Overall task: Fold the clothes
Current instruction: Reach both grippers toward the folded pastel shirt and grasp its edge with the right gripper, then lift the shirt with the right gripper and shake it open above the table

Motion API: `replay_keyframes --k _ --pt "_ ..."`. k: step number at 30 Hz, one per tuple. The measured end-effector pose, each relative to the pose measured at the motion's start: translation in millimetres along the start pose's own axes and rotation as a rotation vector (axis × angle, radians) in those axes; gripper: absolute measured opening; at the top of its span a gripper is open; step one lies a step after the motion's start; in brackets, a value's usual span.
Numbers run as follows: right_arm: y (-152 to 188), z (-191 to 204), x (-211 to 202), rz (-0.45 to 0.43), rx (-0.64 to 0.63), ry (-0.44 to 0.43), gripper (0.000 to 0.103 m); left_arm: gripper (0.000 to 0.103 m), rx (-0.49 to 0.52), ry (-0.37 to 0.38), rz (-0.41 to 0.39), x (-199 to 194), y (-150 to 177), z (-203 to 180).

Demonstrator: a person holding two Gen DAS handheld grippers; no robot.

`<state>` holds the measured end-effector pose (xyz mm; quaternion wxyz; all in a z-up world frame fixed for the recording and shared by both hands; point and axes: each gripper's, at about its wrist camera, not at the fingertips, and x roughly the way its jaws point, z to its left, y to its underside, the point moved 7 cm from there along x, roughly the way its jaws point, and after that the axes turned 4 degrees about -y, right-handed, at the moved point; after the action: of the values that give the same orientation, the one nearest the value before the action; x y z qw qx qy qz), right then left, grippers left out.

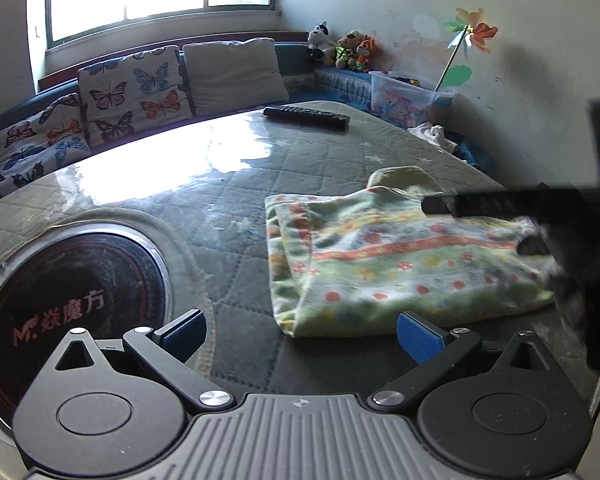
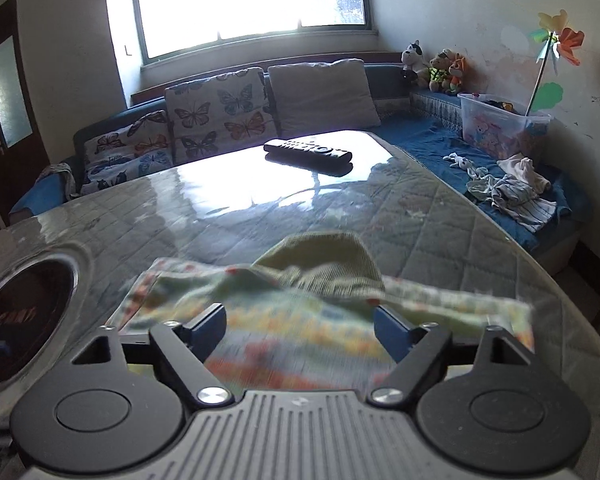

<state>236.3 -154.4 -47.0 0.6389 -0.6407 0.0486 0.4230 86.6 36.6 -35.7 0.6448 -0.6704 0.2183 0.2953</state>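
Note:
A pale green fleece garment (image 1: 400,264) with red dots, orange stripes and an olive ribbed collar lies crumpled on the glass-topped quilted table (image 1: 228,208). My left gripper (image 1: 300,336) stands open just in front of the garment's near left corner, with nothing between its blue pads. In the right wrist view my right gripper (image 2: 300,332) hovers over the near part of the same garment (image 2: 324,280); its jaws are apart and the blurred cloth shows below them. One of its fingers (image 1: 500,204) reaches in from the right as a dark blur over the garment's right side.
A black remote (image 1: 306,117) lies at the table's far side. A round dark inset with red lettering (image 1: 72,304) sits at the left. Behind is a sofa with butterfly cushions (image 2: 216,112), a plastic box (image 2: 500,124) and loose clothes (image 2: 508,188).

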Motion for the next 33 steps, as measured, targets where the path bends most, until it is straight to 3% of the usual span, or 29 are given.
replay_keyframes --k 8,11,13,15,18,24,30,33 --pt "-28 -32 63 0.052 0.025 0.036 0.059 0.103 -0.008 -0.014 0.027 16 -3 7" --pt "-28 -37 76 0.072 0.022 0.044 0.042 0.103 -0.008 -0.022 0.035 19 -1 10" --pt "-29 -36 77 0.065 0.009 0.053 0.018 0.103 -0.013 -0.030 0.036 18 1 15" --pt "-33 -33 72 0.050 -0.003 0.062 0.006 0.103 -0.017 -0.039 0.035 16 3 19" --pt "-43 -20 58 0.005 -0.044 0.056 0.004 0.103 -0.030 -0.053 0.035 12 7 28" --pt "-89 50 12 -0.131 -0.174 -0.060 0.004 0.103 -0.074 -0.090 0.032 -2 16 52" --pt "-157 151 -79 -0.421 -0.262 -0.260 0.004 0.103 -0.129 -0.140 0.002 -30 26 83" --pt "-169 188 -128 -0.538 -0.301 -0.363 0.004 0.103 -0.164 -0.172 -0.016 -46 31 102"
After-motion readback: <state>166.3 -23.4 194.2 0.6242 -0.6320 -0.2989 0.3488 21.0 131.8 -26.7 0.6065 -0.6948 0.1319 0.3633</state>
